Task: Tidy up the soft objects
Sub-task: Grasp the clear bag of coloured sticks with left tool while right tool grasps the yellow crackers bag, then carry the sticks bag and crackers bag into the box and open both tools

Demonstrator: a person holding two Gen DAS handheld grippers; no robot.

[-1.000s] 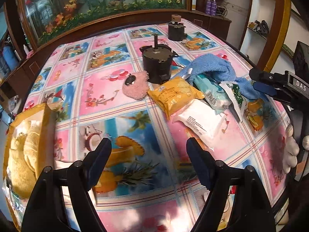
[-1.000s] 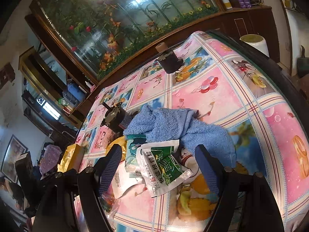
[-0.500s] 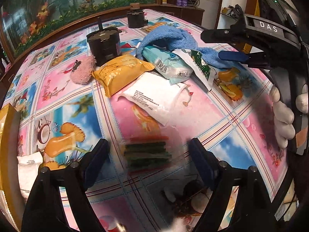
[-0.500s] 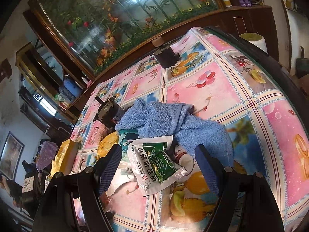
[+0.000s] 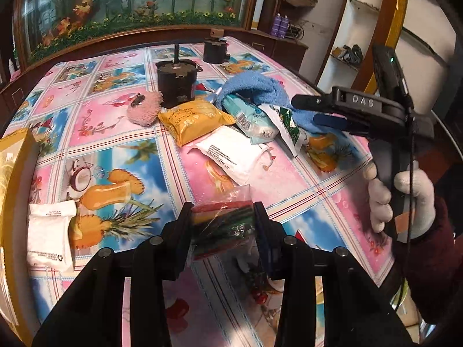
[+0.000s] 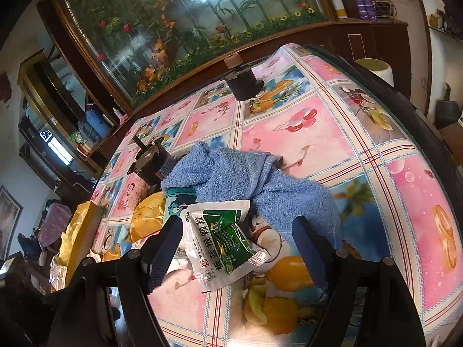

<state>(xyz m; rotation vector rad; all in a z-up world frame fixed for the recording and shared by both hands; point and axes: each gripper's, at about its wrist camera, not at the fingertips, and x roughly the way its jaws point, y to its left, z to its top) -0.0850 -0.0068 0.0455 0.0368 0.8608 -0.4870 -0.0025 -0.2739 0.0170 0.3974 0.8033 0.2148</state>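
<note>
Left wrist view showed your left gripper point(image 5: 222, 225) closed on a clear plastic bag of red, yellow and dark green sticks point(image 5: 221, 227), low in the centre of the frame, the black fingers point(image 5: 183, 231) pressing its two sides. Whether the bag had left the pink fruit-print tablecloth point(image 5: 95, 115) you could not have told from that angle. Your right gripper point(image 6: 234, 248) stood wide open with nothing between its pads, poised over a white-and-green foil sachet point(image 6: 222, 240) at the lower centre of the right wrist view; your gloved hand point(image 5: 400, 199) on its handle appeared at the right edge of the left view.

You were, by my reading, early in the job: the crumpled blue terry towel point(image 6: 249, 179), yellow snack packet point(image 5: 194, 118), white pouch point(image 5: 231, 153), teal wipes pack point(image 5: 251, 121) and pink fluffy pad point(image 5: 144, 107) were all heaped mid-frame, with a flat white packet point(image 5: 50, 234) alone at lower left.

To do this step well, you needed a firm but gentle squeeze, since the film was slippery and the sticks could shift. A straight lift would have avoided dragging the white pouch just above it. The open yellow box point(image 5: 17, 156) at the left edge looked the likely destination, so a low, steady carry suited.
</note>
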